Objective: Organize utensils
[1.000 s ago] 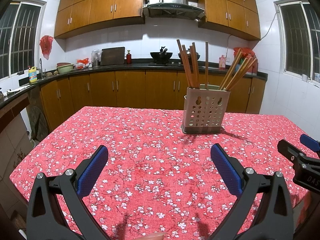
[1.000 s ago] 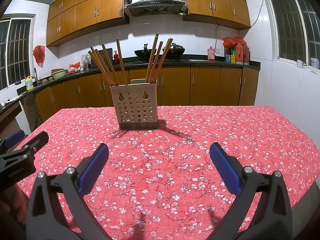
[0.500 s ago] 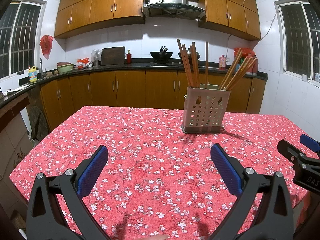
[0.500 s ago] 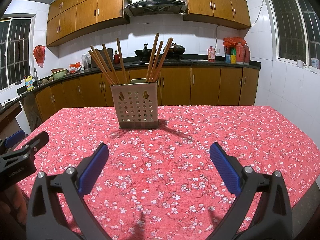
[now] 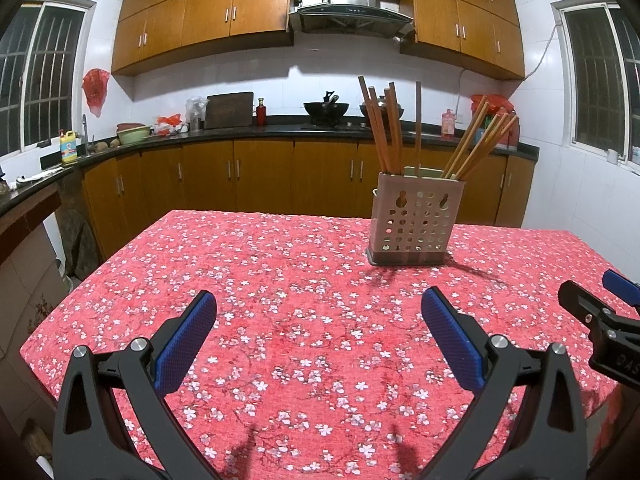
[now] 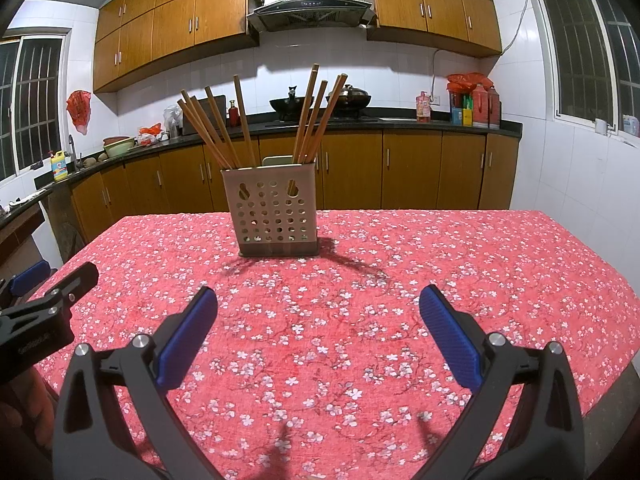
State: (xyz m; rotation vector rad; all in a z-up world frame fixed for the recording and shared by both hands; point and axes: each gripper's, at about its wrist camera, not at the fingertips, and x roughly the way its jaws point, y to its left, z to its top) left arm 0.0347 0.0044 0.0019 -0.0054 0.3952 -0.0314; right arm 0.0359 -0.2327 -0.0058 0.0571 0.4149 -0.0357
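Both grippers [image 5: 319,308] [image 6: 319,306] spread empty, chopsticks [image 6: 224,132] in holder [image 6: 274,210], bottoms hidden

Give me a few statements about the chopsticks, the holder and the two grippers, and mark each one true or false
1. The chopsticks stand in the holder. True.
2. The left gripper is shut on a chopstick. False: it is open and holds nothing.
3. The holder lies tipped over. False: it stands upright on the tablecloth.
4. The right gripper is open. True.
5. The chopsticks sit in two groups that lean apart. True.
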